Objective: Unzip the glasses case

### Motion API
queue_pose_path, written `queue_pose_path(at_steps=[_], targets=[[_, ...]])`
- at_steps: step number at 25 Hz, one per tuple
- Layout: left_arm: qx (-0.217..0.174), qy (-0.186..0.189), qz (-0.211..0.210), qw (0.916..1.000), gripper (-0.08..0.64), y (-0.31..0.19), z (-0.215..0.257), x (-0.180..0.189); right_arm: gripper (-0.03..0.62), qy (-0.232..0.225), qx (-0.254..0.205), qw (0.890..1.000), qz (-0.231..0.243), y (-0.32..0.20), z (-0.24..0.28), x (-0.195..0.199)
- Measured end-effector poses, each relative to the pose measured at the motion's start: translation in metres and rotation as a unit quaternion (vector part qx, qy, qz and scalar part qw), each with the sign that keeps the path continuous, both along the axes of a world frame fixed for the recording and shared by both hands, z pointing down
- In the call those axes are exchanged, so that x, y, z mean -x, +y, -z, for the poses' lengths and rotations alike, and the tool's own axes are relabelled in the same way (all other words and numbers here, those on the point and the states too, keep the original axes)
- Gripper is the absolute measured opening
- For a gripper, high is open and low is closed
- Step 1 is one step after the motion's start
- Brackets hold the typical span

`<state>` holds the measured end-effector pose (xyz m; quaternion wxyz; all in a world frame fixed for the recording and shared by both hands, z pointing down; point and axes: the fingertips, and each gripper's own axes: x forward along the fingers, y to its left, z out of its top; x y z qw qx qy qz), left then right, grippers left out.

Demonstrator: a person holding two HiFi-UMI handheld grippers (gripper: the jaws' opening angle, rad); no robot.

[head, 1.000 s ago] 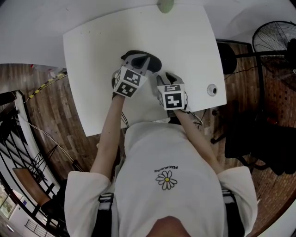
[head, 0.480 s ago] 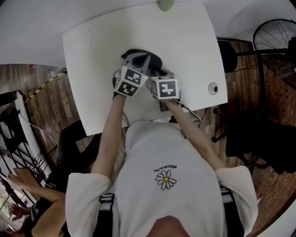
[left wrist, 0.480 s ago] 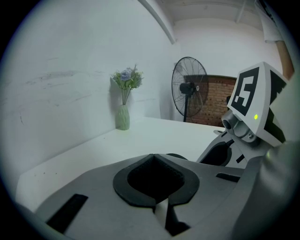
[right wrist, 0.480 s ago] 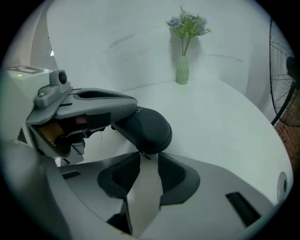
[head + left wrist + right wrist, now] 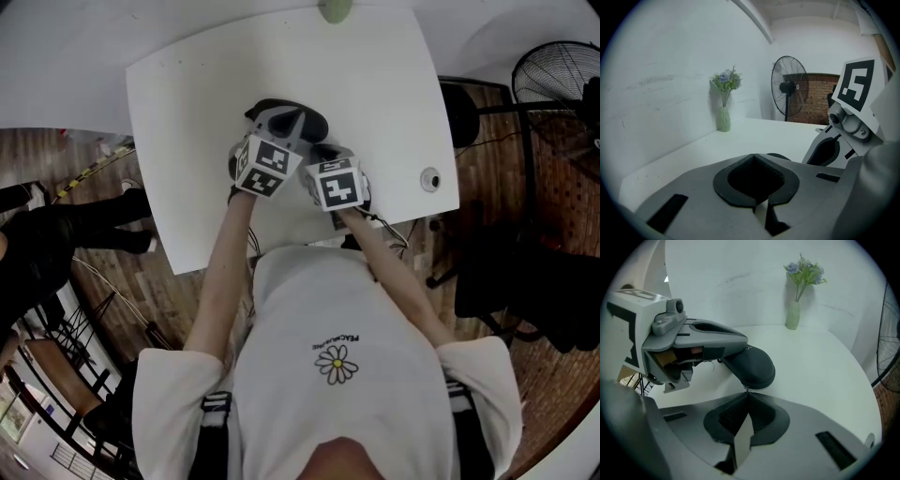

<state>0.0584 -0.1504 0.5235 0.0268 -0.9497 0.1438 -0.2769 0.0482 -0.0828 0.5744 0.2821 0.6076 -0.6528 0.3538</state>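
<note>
The dark oval glasses case [image 5: 298, 119] [image 5: 751, 366] lies on the white table [image 5: 375, 84], partly under my left gripper. My left gripper [image 5: 284, 124] [image 5: 755, 157] is shut and lies across the top of the case; only a dark sliver of the case [image 5: 779, 156] shows past its tips. The left gripper's body [image 5: 689, 345] covers the case's left part in the right gripper view. My right gripper [image 5: 324, 153] [image 5: 746, 393] points down at the case's near end. Its jaws have just closed, and a small metal zipper pull [image 5: 746, 389] sits pinched at their tips.
A pale green vase with flowers [image 5: 792, 315] [image 5: 723, 119] stands at the table's far edge [image 5: 335, 9]. A standing fan [image 5: 787, 91] [image 5: 555, 73] is off to the right. A small round object [image 5: 429, 180] lies near the table's right edge. A person in dark clothes [image 5: 56, 234] is at the left.
My right gripper has moved from the table's front up to the case's near end, beside the left gripper. The left gripper has stayed put. A person has come past on the floor at the left.
</note>
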Motion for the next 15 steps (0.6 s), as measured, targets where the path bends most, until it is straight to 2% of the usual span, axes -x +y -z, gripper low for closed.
queue_pose_path(at_steps=[3, 6, 8, 12, 15], targets=[[0.002, 0.002, -0.001, 1.0000, 0.014, 0.001, 0.000, -0.001, 0.008, 0.020, 0.003, 1.000, 0.004, 0.003, -0.001, -0.012], [0.005, 0.007, -0.004, 1.0000, 0.014, 0.001, 0.000, -0.001, 0.008, 0.048, 0.002, 0.999, -0.002, 0.001, -0.002, -0.039], [0.005, 0.011, -0.002, 0.9999, 0.014, 0.001, 0.000, 0.000, 0.009, 0.059, 0.002, 0.998, 0.011, -0.007, -0.004, -0.050], [0.010, 0.006, 0.008, 0.9999, 0.014, 0.000, -0.001, 0.000, 0.008, 0.082, -0.009, 0.994, 0.078, -0.024, -0.004, -0.056], [0.013, 0.002, 0.026, 0.9996, 0.014, 0.002, -0.001, 0.000, 0.006, 0.084, -0.001, 0.987, 0.139, -0.013, -0.005, -0.049]])
